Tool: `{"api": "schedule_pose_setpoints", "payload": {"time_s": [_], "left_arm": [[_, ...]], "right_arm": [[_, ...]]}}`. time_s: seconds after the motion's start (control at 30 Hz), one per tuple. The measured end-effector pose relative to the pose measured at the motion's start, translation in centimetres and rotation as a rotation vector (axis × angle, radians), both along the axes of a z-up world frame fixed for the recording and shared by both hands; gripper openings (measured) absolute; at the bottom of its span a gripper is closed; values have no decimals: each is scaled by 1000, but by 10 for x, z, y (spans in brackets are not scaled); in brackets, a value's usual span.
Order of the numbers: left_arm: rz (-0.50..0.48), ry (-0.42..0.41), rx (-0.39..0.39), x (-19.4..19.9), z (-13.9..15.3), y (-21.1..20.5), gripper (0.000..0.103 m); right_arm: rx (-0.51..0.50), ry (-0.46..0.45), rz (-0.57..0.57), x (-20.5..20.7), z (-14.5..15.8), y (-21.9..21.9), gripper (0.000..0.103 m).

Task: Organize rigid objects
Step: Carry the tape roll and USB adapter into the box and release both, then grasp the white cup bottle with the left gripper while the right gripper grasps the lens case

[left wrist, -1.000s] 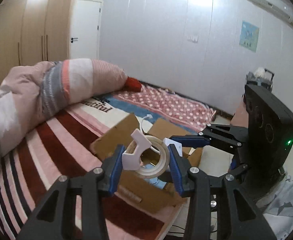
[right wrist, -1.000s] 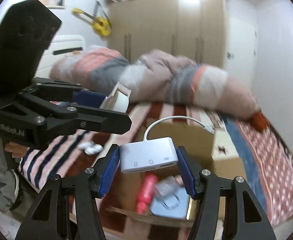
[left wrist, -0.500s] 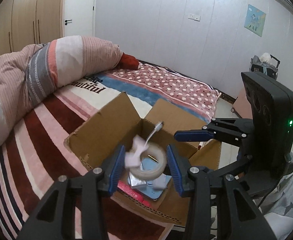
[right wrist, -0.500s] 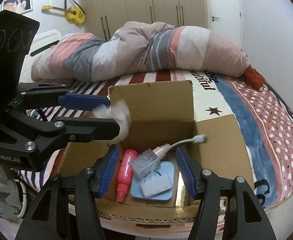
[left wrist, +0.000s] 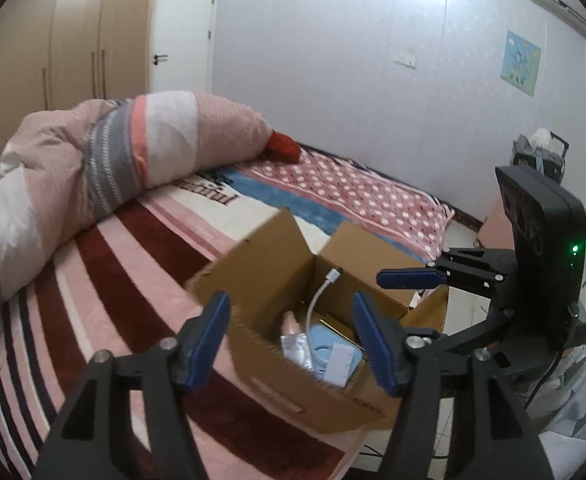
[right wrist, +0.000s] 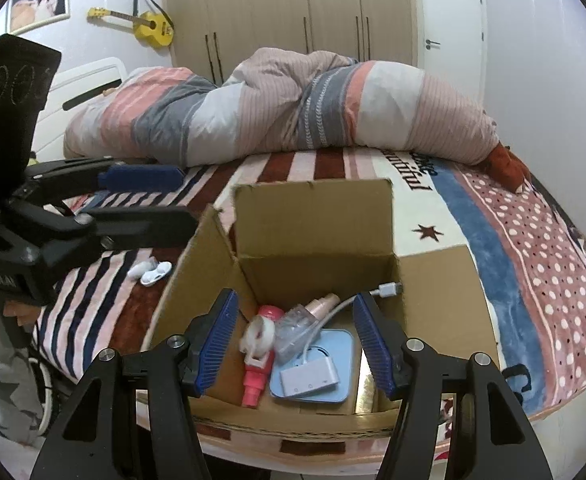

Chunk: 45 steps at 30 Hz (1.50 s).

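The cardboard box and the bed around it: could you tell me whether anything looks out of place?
One small white object lies on the striped blanket left of the open cardboard box, outside it; the other items are piled loosely inside.

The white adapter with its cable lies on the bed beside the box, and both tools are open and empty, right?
Not quite: the adapter lies inside the box, on a blue case, as the right wrist view shows. Both tools, left and right, are open and empty.
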<state>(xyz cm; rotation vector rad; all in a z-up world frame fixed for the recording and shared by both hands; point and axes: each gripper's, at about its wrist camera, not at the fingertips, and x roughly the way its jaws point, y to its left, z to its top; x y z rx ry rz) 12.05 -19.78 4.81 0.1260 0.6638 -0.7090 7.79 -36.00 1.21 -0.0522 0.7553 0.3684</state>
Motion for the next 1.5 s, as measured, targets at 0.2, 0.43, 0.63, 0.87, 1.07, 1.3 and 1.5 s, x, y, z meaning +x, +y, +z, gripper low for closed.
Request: {"api": "schedule_pose_setpoints", "payload": {"time_s": [0.2, 0.43, 0.63, 0.87, 1.07, 1.3, 1.5], "left_arm": [[107, -79, -25, -16, 17, 66, 80], [305, -97, -27, -30, 5, 170, 81], [421, -10, -20, -24, -50, 236, 82], [433, 121, -51, -2, -131, 262, 82], [420, 223, -38, 28, -184, 258, 81], [403, 265, -46, 43, -208, 254, 79], [368, 279, -49, 47, -206, 247, 48]], "right_arm": [[13, -101, 75, -17, 27, 39, 56], [30, -151, 234, -29, 36, 124, 56], [18, -41, 372, -10, -5, 204, 56], [-60, 109, 403, 44, -99, 253, 64], [-107, 137, 417, 81, -154, 267, 71], [-138, 86, 462, 96, -175, 278, 68], [-176, 44, 448, 82, -170, 278, 59]]}}
